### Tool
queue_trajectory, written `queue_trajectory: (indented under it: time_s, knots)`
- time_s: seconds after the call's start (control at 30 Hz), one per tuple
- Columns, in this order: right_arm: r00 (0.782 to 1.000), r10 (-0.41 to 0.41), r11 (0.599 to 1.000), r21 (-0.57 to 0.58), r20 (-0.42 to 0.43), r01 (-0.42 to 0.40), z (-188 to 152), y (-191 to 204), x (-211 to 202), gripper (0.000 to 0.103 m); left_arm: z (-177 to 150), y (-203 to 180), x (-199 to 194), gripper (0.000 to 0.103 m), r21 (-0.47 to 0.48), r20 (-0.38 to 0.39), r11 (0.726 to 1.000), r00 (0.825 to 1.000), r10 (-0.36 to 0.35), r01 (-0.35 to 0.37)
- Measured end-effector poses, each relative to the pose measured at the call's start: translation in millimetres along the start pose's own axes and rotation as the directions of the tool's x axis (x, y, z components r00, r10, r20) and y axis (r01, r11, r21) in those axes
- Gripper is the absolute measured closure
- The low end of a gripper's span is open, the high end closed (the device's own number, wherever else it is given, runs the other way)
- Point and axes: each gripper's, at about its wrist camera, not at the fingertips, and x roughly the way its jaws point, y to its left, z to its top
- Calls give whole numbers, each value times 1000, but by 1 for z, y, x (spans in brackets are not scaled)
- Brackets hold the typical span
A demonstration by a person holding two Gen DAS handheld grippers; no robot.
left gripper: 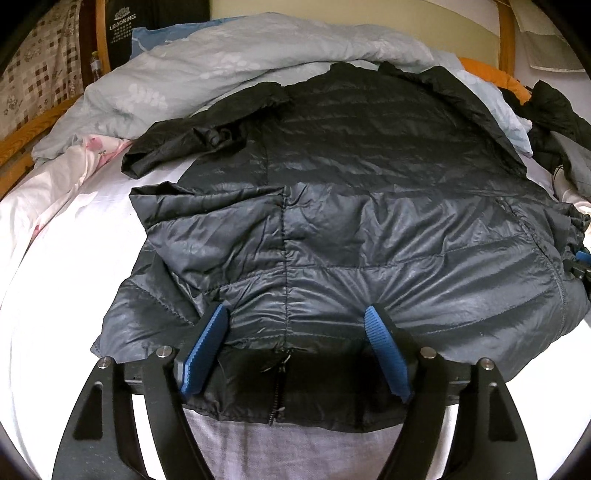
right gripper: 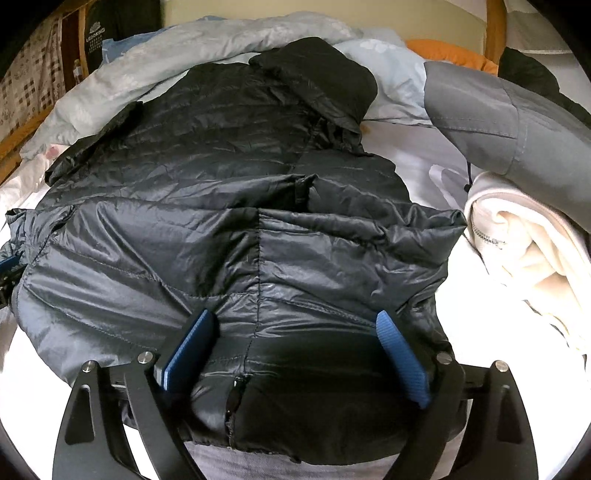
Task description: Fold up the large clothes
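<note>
While the dark quilted down jacket (left gripper: 332, 229) lies spread on the white bed sheet (left gripper: 55, 295), the near hem looks turned up over the body, so one fold seems made; a sleeve (left gripper: 192, 144) is drawn partly in, yet the hood (right gripper: 314, 70) end stays loose, so I judge more folds remain. Left gripper (left gripper: 297, 350) fingers (left gripper: 203, 354) stand wide apart, resting on the hem and pinching nothing. Right gripper (right gripper: 295, 354) likewise gapes over the fabric, holding nothing. Beside it sits a cream fleece (right gripper: 524, 236) under a grey garment (right gripper: 517, 122). On a black banner (left gripper: 120, 33) behind the bed, white lettering seems to read "LEAOKING"; the smaller print is illegible.
</note>
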Motion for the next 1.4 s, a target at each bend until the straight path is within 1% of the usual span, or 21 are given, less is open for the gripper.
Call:
queue_trajectory:
  time_s: [0.07, 0.13, 0.2, 0.3, 0.4, 0.47, 0.6, 0.67, 0.77, 0.83, 0.87, 0.9, 0.97, 1.07, 1.2, 1.23, 1.27, 1.3, 1.33, 1.37, 1.4]
  knots:
    - [1000, 3, 1000, 3, 3, -3, 0, -1, -1, 10, 1, 0, -1, 26, -1, 7, 1000, 1000, -15, 15]
    - [999, 7, 1000, 21, 33, -7, -1, -4, -7, 10, 4, 2, -1, 23, 8, 2, 998, 998, -67, 67]
    - [998, 15, 999, 35, 67, -18, -2, -7, -15, 10, 7, 6, -6, 24, -6, 8, 998, 998, -68, 68]
    - [991, 19, 999, 38, 129, -25, 0, -5, -29, 10, 15, 11, -31, 24, -17, 72, 993, 991, -115, 117]
    - [976, 83, 995, 31, 200, -91, 3, 6, -51, 10, 18, 1, -57, 24, 47, 183, 991, 974, -133, 126]
    - [966, 129, 991, 17, 222, -136, 6, 21, -61, 10, 18, -13, -62, 24, 83, 186, 981, 965, -186, 173]
    - [954, 245, 970, -40, 174, -242, 5, 63, -66, 10, 11, -59, -58, 29, 147, 90, 957, 960, -264, 250]
    - [950, 269, 963, -65, 157, -262, 2, 78, -63, 10, 5, -75, -50, 30, 169, 40, 946, 957, -287, 277]
    - [964, 235, 971, -76, 126, -227, 0, 90, -50, 10, 2, -84, -32, 30, 175, 6, 954, 968, -250, 245]
    - [970, 234, 971, -72, 63, -230, 2, 95, -32, 10, 2, -81, -18, 29, 136, -16, 960, 970, -244, 244]
    - [978, 208, 975, -83, 12, -206, 2, 99, -19, 10, 0, -80, -11, 28, 131, -24, 965, 973, -228, 229]
    - [983, 181, 978, -104, -2, -180, -1, 102, -10, 9, -2, -84, -5, 28, 147, -36, 965, 976, -214, 217]
    - [984, 176, 978, -118, 2, -174, -4, 102, -4, 3, -6, -90, -2, 28, 184, -41, 965, 983, -181, 185]
    - [988, 153, 979, -137, -9, -153, -5, 107, -1, 2, -6, -91, 0, 28, 188, -39, 966, 984, -175, 179]
    - [986, 169, 978, -126, -8, -169, -4, 102, -1, 2, -10, -83, -4, 28, 179, -28, 965, 982, -188, 190]
    - [985, 172, 978, -119, 7, -170, -4, 101, -5, 3, -10, -79, -8, 33, 165, -13, 966, 980, -201, 200]
    - [985, 167, 982, -101, 51, -161, -4, 98, -13, 6, -9, -73, -19, 41, 142, 36, 965, 973, -230, 223]
    - [982, 149, 987, -74, 116, -141, -7, 93, -27, 11, -7, -67, -34, 41, 139, 103, 960, 960, -259, 244]
    - [970, 130, 991, -52, 205, -122, -9, 86, -44, 12, -5, -62, -50, 39, 158, 171, 957, 948, -270, 244]
    - [960, 123, 992, -56, 250, -113, -9, 83, -55, 12, 0, -59, -60, 36, 184, 212, 961, 946, -245, 208]
    - [953, 100, 994, -76, 286, -81, -6, 80, -64, 12, 6, -56, -67, 36, 198, 235, 968, 952, -198, 152]
